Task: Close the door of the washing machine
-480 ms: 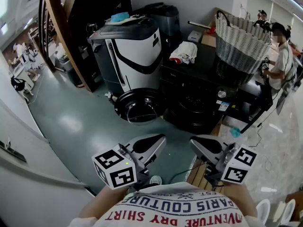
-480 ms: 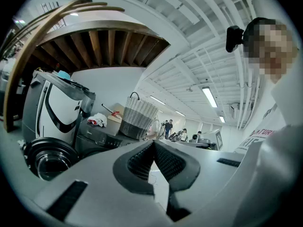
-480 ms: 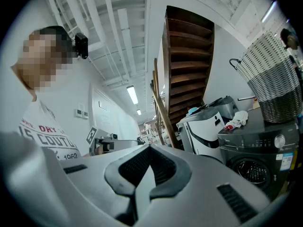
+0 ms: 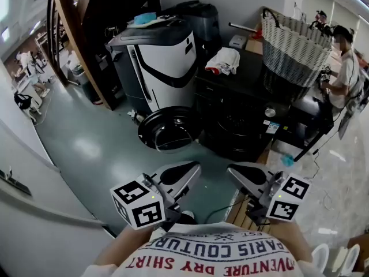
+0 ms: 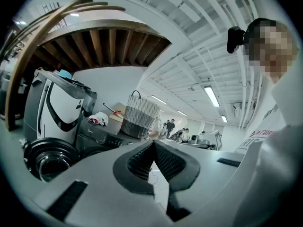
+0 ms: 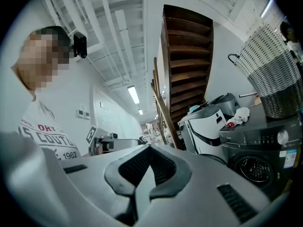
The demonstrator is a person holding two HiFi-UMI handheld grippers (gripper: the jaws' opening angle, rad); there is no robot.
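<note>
The black front-loading washing machine (image 4: pixel 245 117) stands ahead of me at centre right. Its round door (image 4: pixel 169 130) hangs open, swung out to the left over the floor. My left gripper (image 4: pixel 195 167) and right gripper (image 4: pixel 230 171) are held low near my chest, well short of the door, both shut with nothing between the jaws. In the left gripper view the door (image 5: pixel 49 157) shows at lower left, beside the shut left gripper (image 5: pixel 153 144). The right gripper view has the washing machine (image 6: pixel 258 150) at right, past the shut right gripper (image 6: pixel 149 148).
A white and black appliance (image 4: pixel 161 62) stands left of the washer. On the washer's top sit a woven basket (image 4: pixel 294 45) and a crumpled cloth (image 4: pixel 223 59). A person (image 4: pixel 346 68) stands at far right. Wooden stair beams (image 4: pixel 69 27) rise at the left; a cable (image 4: pixel 222 212) trails across the floor.
Both grippers have shifted slightly to the left in the head view. Their jaws stay shut and the door has not moved.
</note>
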